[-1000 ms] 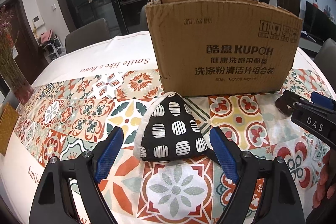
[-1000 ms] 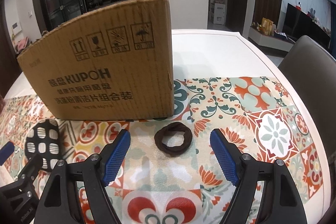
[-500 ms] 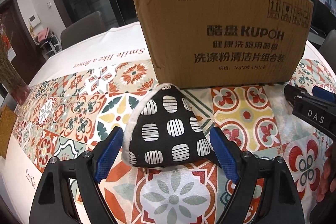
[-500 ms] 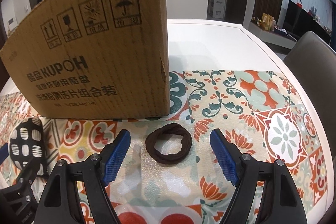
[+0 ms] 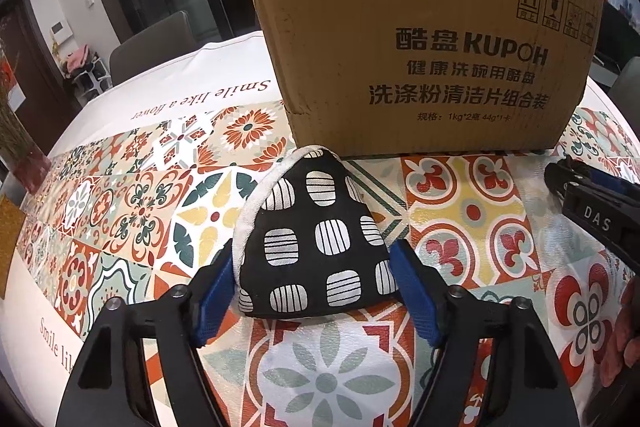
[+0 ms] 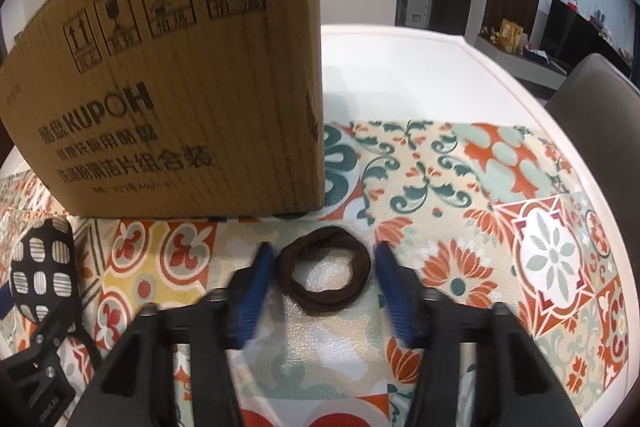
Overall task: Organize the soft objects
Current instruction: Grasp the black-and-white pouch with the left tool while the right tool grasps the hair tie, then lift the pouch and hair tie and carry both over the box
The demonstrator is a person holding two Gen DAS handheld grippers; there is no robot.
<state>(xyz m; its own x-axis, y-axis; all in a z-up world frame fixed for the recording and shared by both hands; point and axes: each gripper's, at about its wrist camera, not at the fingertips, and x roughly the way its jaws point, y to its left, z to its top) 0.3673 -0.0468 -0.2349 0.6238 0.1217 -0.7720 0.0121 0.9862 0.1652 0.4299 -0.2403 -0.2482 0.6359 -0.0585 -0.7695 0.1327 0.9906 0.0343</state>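
Note:
A black pouch with white striped squares (image 5: 316, 247) lies on the patterned tablecloth in front of a brown cardboard box (image 5: 424, 47). My left gripper (image 5: 316, 291) has its blue pads on both sides of the pouch, pressing its edges. In the right wrist view a dark brown fabric hair tie (image 6: 324, 273) lies flat by the box's corner (image 6: 192, 67). My right gripper (image 6: 324, 285) straddles it, its blue fingers (image 6: 256, 287) blurred and close on each side without touching. The pouch also shows at the far left (image 6: 42, 267).
The round table has a white cloth with a tiled runner (image 5: 132, 203). Grey chairs stand behind (image 5: 152, 47) and at the right (image 6: 596, 95). A vase with dried stems (image 5: 24, 163) stands at the left edge. The right gripper shows at the right of the left wrist view (image 5: 592, 211).
Both grippers moved forward toward the box. The left jaws narrowed onto the pouch. The right jaws narrowed around the hair tie.

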